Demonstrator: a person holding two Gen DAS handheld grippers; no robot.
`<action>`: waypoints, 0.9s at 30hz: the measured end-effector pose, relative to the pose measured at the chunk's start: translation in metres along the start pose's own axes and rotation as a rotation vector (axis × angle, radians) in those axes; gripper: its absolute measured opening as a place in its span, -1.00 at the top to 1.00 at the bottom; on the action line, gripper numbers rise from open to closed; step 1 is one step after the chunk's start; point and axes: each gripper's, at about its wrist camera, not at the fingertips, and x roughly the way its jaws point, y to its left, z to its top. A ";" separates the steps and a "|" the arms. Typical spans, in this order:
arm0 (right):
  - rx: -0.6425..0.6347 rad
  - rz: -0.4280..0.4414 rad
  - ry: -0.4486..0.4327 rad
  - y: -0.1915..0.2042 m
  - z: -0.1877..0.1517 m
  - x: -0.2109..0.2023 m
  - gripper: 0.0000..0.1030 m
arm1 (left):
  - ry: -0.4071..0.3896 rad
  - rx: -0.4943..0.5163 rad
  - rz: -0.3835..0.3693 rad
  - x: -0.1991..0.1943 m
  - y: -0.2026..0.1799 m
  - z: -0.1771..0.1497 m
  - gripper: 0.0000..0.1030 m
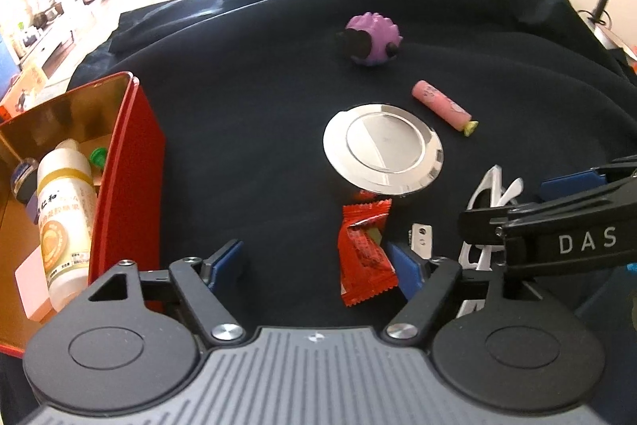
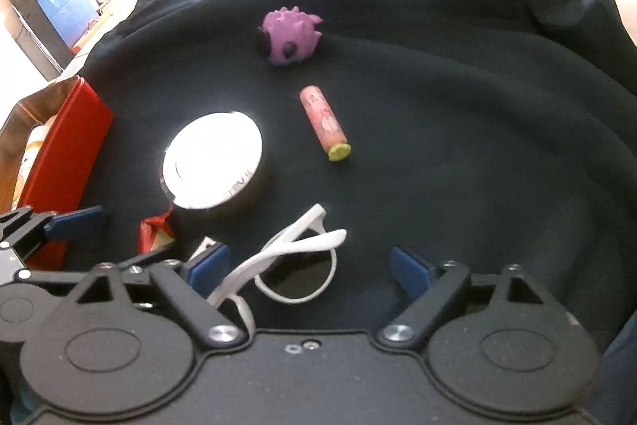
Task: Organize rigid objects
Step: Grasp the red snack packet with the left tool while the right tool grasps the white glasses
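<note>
- Left gripper (image 1: 318, 267): jaws spread wide and empty, low in the left wrist view, hovering above the dark cloth-covered desk (image 1: 247, 146); a red crinkled foil snack packet (image 1: 366, 253) lies just inside its right blue pad.
- Right gripper (image 2: 308, 267): jaws likewise spread and holding nothing; a pair of white plastic-framed sunglasses (image 2: 294, 261) lies between them at lower centre of the right wrist view, temples folded and crossing towards the left pad.
- Likely step: grasping the sunglasses. Judged best practice is to close across the frame front or both stacked temples, not one thin arm, which may flex and slip.
- Red metal tin with a gold interior (image 1: 131, 162), at the left edge of the left wrist view, already holds a white plastic bottle with a yellow label (image 1: 63, 222) and other small items; it appears to be the destination.
- Still loose on the cloth: a round mirror-finished metal lid (image 1: 382, 150) at centre, a pink cylindrical tube with a yellow-green cap (image 1: 442, 106) to its upper right, and a purple spiky toy figure (image 1: 372, 38) further up.
- Caution: the two grippers sit close together; the left should keep clear during the lift.
</note>
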 end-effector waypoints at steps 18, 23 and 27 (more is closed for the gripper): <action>-0.027 0.047 -0.058 -0.014 -0.022 -0.021 0.25 | -0.006 0.039 -0.044 -0.006 -0.001 0.004 0.57; -0.049 0.067 -0.089 -0.013 -0.016 -0.027 0.29 | 0.001 0.028 -0.039 -0.006 0.002 0.004 0.59; -0.061 0.061 -0.077 -0.011 -0.017 -0.033 0.21 | 0.000 0.015 -0.034 -0.008 0.005 0.004 0.59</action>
